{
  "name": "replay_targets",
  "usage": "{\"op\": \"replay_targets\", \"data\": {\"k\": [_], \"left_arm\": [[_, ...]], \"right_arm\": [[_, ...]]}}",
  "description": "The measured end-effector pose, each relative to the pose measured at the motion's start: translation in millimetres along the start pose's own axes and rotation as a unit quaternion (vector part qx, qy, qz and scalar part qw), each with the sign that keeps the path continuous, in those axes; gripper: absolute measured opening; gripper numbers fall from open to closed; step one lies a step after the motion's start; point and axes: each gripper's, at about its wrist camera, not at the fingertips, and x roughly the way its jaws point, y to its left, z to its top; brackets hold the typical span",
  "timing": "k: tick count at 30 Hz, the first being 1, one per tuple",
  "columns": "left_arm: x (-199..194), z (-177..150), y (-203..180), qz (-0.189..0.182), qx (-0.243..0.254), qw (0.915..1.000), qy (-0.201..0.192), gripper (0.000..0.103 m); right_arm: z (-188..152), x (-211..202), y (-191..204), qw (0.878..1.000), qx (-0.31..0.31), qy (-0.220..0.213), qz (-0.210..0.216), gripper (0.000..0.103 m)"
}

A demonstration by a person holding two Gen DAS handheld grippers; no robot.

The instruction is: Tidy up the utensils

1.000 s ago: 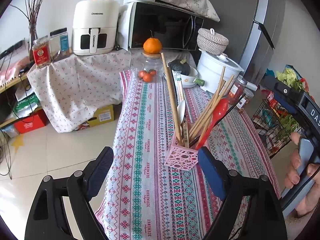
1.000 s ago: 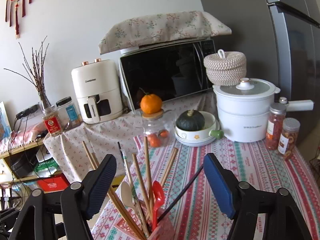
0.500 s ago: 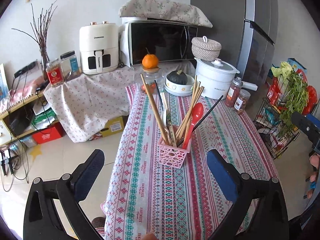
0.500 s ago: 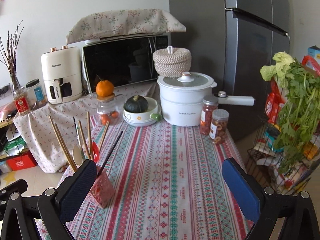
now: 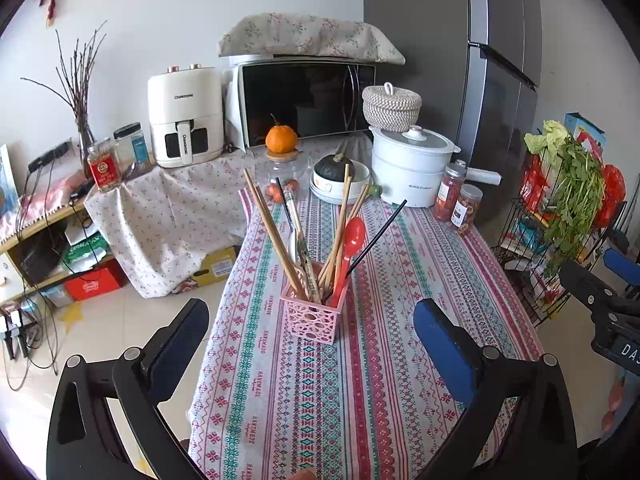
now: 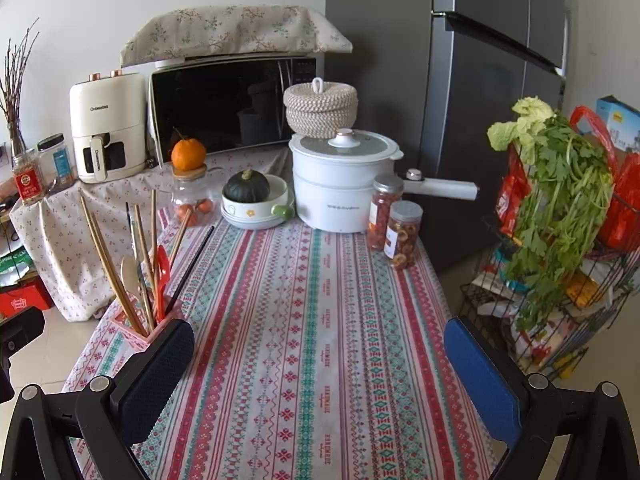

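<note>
**Left wrist view: utensils upright in the pink holder, both grippers empty**

The pink holder (image 5: 314, 320) stands on the bench (image 5: 400, 360), whose cloth repeats "HANDMADE". Chopsticks (image 5: 272, 236) and a red spoon (image 5: 350, 246) fan upward, handles down. The air fryer (image 5: 185, 114) reads "CHANGHONG". The left gripper (image 5: 311, 334) and right gripper (image 6: 320, 350) have just spread their fingers wide, pinching nothing.
</note>
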Motion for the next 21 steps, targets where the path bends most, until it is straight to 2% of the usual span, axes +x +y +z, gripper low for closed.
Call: {"op": "replay_targets", "data": {"k": [21], "left_arm": [[1.8, -2.0, -7.9, -0.001, 0.005, 1.0000, -0.003, 0.103]], "right_arm": [[-3.9, 8.5, 4.3, 1.000, -0.005, 0.016, 0.003, 0.103]]}}
